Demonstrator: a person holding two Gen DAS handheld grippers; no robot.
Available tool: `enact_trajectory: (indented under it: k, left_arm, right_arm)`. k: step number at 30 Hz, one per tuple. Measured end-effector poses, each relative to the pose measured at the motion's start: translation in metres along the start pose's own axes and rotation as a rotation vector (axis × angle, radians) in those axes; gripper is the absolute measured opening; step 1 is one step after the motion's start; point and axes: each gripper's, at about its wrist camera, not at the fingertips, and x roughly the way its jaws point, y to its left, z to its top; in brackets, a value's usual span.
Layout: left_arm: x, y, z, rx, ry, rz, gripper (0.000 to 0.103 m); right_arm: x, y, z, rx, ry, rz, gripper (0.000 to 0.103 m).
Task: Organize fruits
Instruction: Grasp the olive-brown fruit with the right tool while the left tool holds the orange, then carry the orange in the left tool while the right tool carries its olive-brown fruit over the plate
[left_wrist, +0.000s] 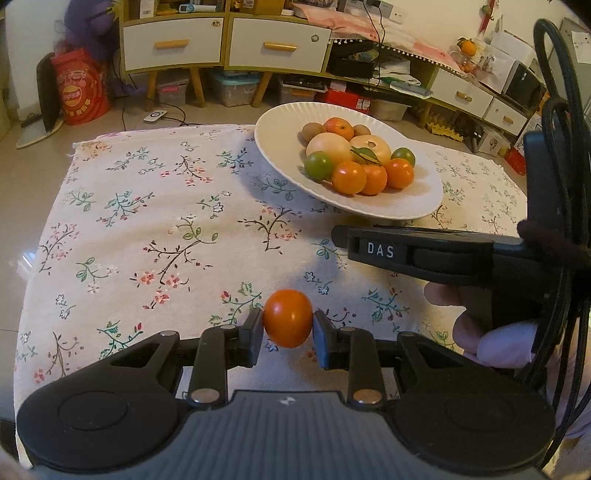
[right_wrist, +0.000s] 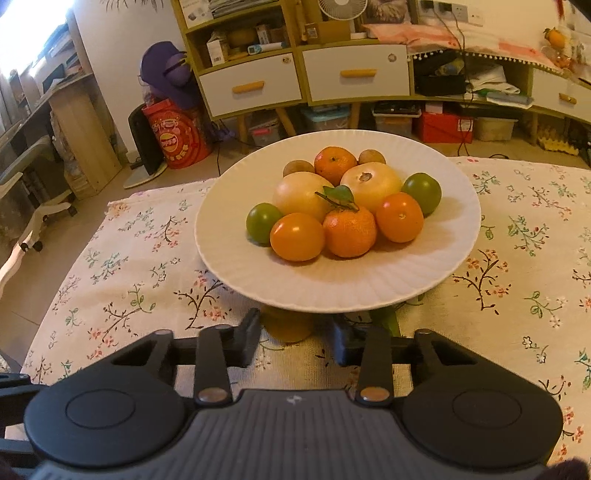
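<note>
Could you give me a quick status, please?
Left hand-held gripper shut on orange fruit. Right hand-held gripper at yellowish item, grip unclear. Plate rim overhangs it.

Warm, fairly dim indoor light tints both fisheye views yellowish, with blown-out window glare at the upper left of the right wrist view, a soft shadow left of the plate, bowed furniture lines and dark corners at the edges.
</note>
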Motion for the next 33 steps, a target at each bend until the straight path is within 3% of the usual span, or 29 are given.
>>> enact_trajectory:
  k: [18, 33]
  left_arm:
    - [-0.004, -0.007, 0.002, 0.002, -0.014, 0.011, 0.007]
    - [-0.005, -0.022, 0.008, -0.007, -0.027, 0.007, 0.007]
  right_arm:
    - [-0.017, -0.004, 0.001, -0.066, 0.062, 0.013, 0.028]
    - [-0.043, -0.030, 0.003, -0.092, 0.074, 0.027, 0.028]
